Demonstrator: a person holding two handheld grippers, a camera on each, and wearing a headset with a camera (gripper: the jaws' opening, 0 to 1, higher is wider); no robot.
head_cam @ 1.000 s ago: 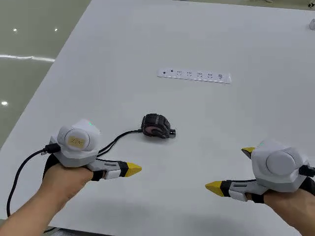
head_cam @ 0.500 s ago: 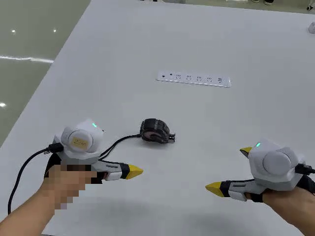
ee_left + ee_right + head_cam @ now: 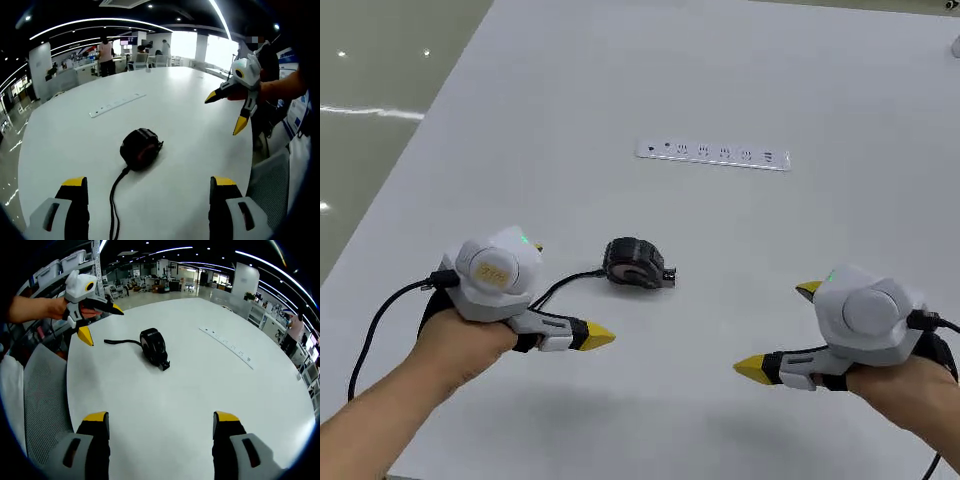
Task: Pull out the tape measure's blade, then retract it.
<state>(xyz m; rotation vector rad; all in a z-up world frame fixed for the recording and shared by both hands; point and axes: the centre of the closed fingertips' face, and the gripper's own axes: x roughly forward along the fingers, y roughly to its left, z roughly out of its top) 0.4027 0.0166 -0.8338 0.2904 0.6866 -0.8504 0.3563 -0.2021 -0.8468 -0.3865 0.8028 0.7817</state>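
Note:
The black tape measure (image 3: pixel 634 263) lies on the white table (image 3: pixel 650 70), its blade inside and its black wrist strap (image 3: pixel 563 281) trailing to the left. My left gripper (image 3: pixel 568 290) hovers open just left of it, with the tape measure (image 3: pixel 141 148) centred ahead of the yellow-tipped jaws of the left gripper (image 3: pixel 149 185). My right gripper (image 3: pixel 780 328) is open too, further off to the right and nearer me. Past the right gripper (image 3: pixel 159 417), the tape measure (image 3: pixel 154 346) sits ahead and the left gripper (image 3: pixel 101 323) is at the upper left. Nothing is between either pair of jaws.
A white power strip (image 3: pixel 713 154) lies on the table beyond the tape measure. The table's left edge (image 3: pixel 415 150) drops to a shiny floor. A grey mesh chair (image 3: pixel 40 405) stands at the near edge. People stand far across the hall (image 3: pixel 106 52).
My left gripper has moved forward and a little right, closer to the tape measure. The right gripper has edged forward and left. The tape measure has not moved.

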